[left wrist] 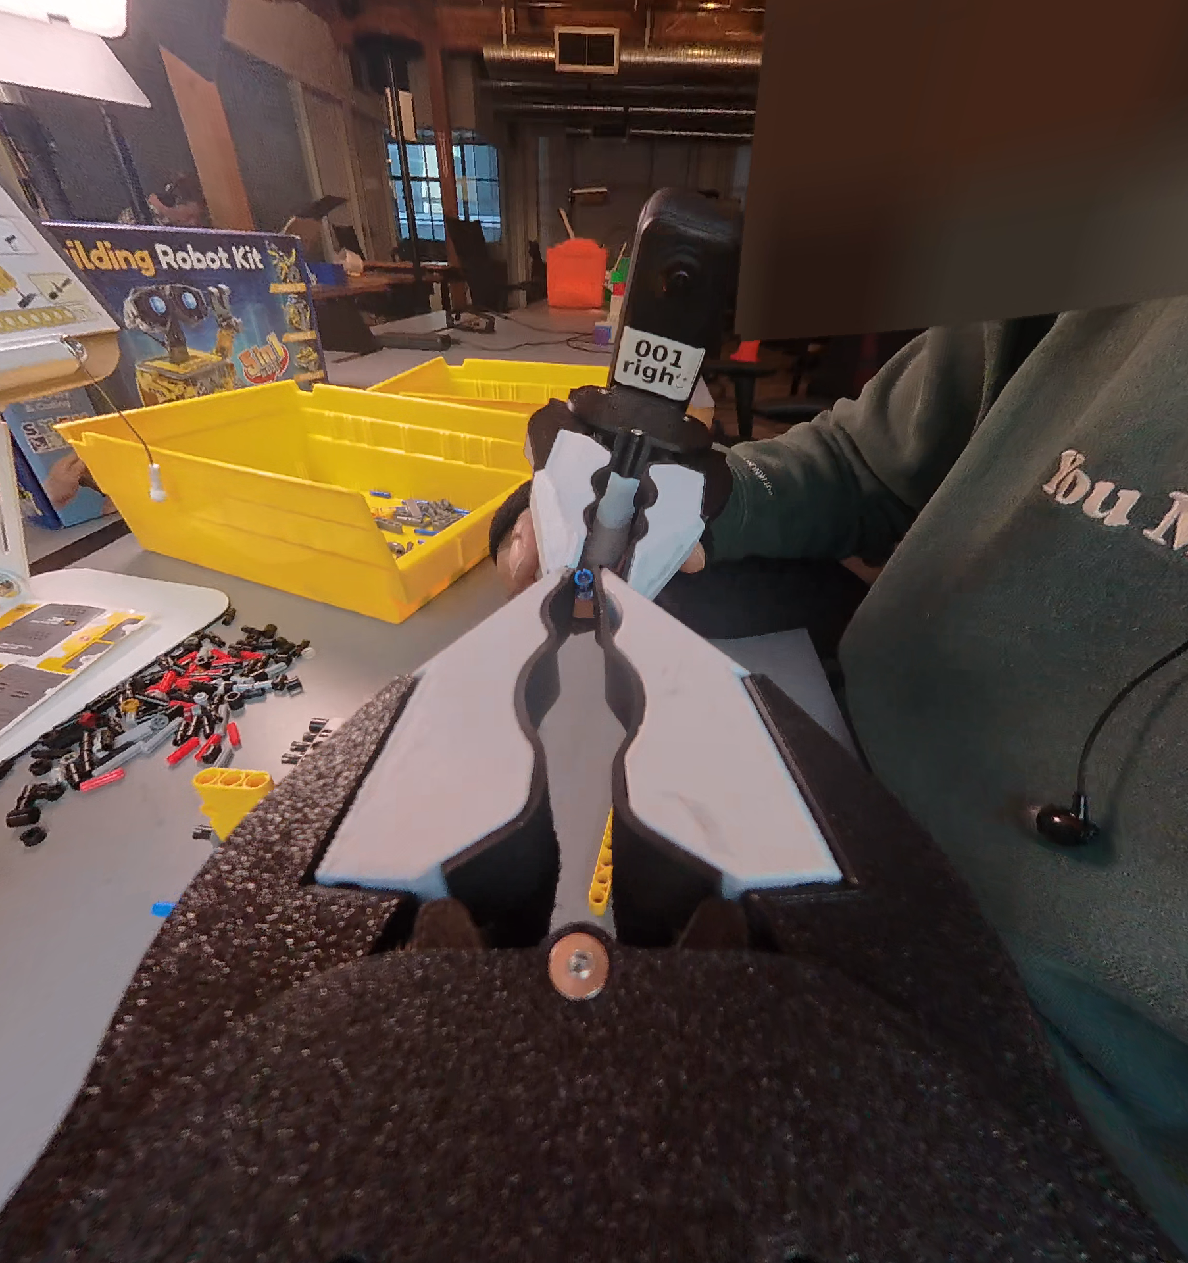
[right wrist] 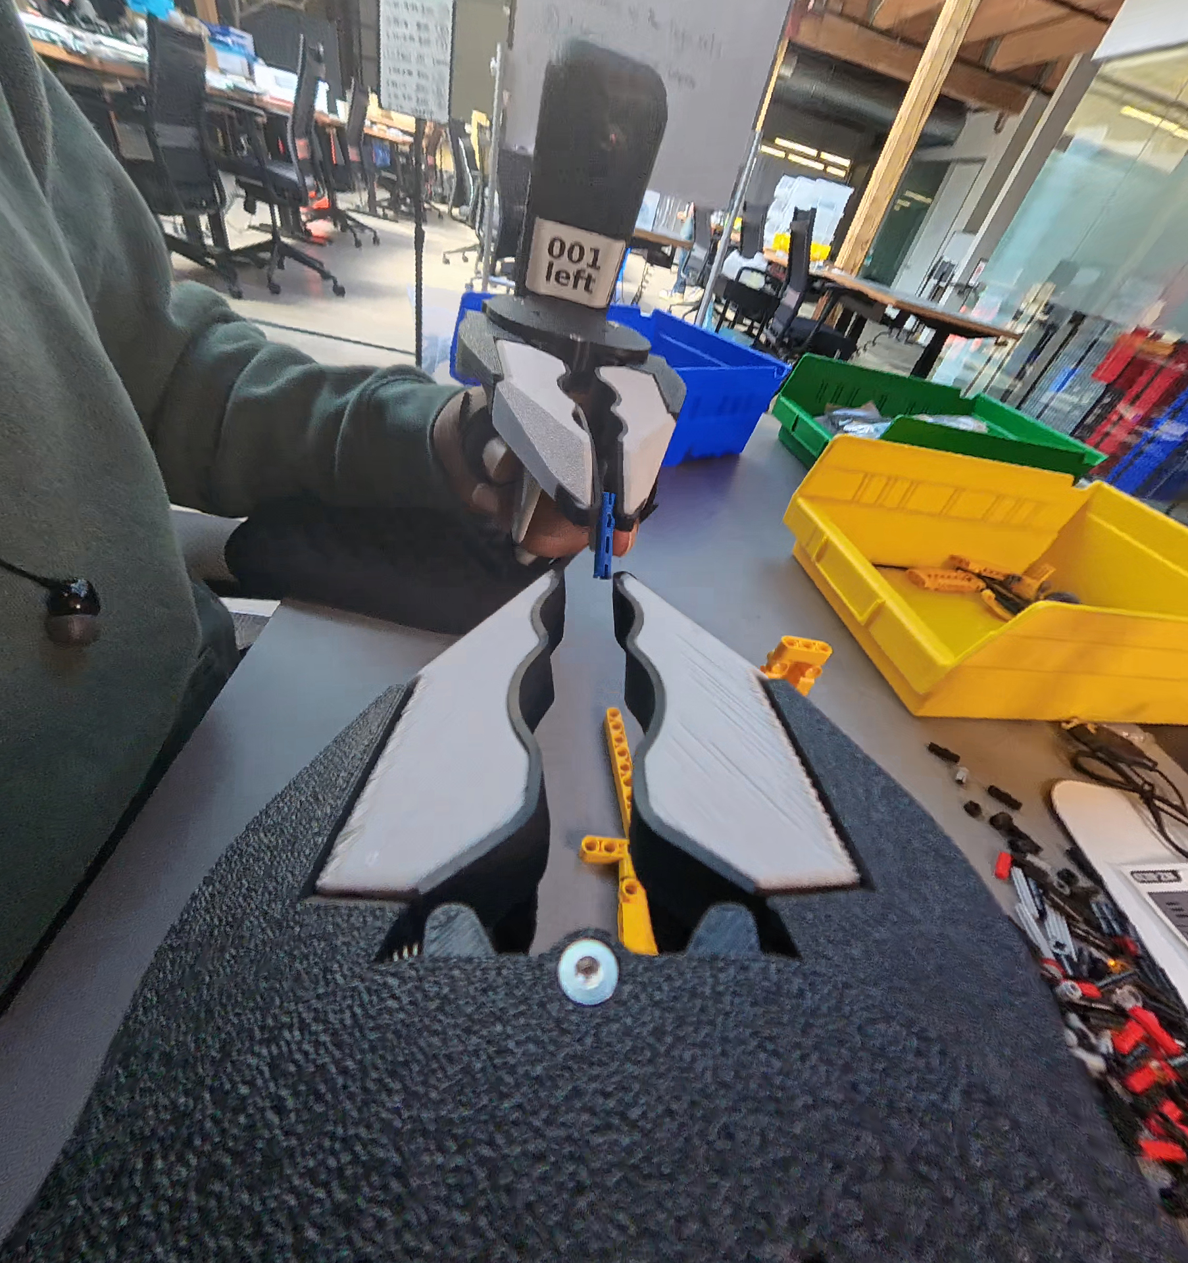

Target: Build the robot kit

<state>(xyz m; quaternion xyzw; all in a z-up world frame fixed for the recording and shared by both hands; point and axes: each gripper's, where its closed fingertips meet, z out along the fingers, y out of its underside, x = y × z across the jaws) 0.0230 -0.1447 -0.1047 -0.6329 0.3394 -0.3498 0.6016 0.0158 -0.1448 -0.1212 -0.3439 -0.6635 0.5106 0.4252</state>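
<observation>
Grey tabletop (right wrist: pixel 735 581) in an open workshop is stretching under us, with office chairs and long desks standing far behind. We are holding our two grippers tip to tip above its near edge.

Our left gripper (left wrist: pixel 583 593) is pinching a small blue pin (left wrist: pixel 582 579) at its very tips, the fingers closed onto it; in the right wrist view the pin (right wrist: pixel 603 534) is showing as a short blue stick pointing down from the left gripper (right wrist: pixel 605 512). Our right gripper (right wrist: pixel 588 581) is standing with its fingertips narrowly parted just below that pin, not touching it as far as we can tell. In the left wrist view the right gripper (left wrist: pixel 608 547) is facing us, and we cannot tell from there whether anything is sitting between its fingers.

A yellow perforated beam (right wrist: pixel 620 765) is lying on the table beneath the grippers. An orange connector block (right wrist: pixel 795 661) is sitting just beside the right finger. A yellow bin (right wrist: pixel 974 615) with some assembled yellow parts is standing to the right, green (right wrist: pixel 919 410) and blue (right wrist: pixel 714 389) bins behind it. In the left wrist view another yellow bin (left wrist: pixel 256 478) is holding grey pieces, a kit box (left wrist: pixel 195 314) is standing behind it, and a heap of black, red and grey pins (left wrist: pixel 167 704) is spreading beside an instruction sheet (left wrist: pixel 24 649). A green-sleeved torso (left wrist: pixel 1056 683) is crowding the side.
</observation>
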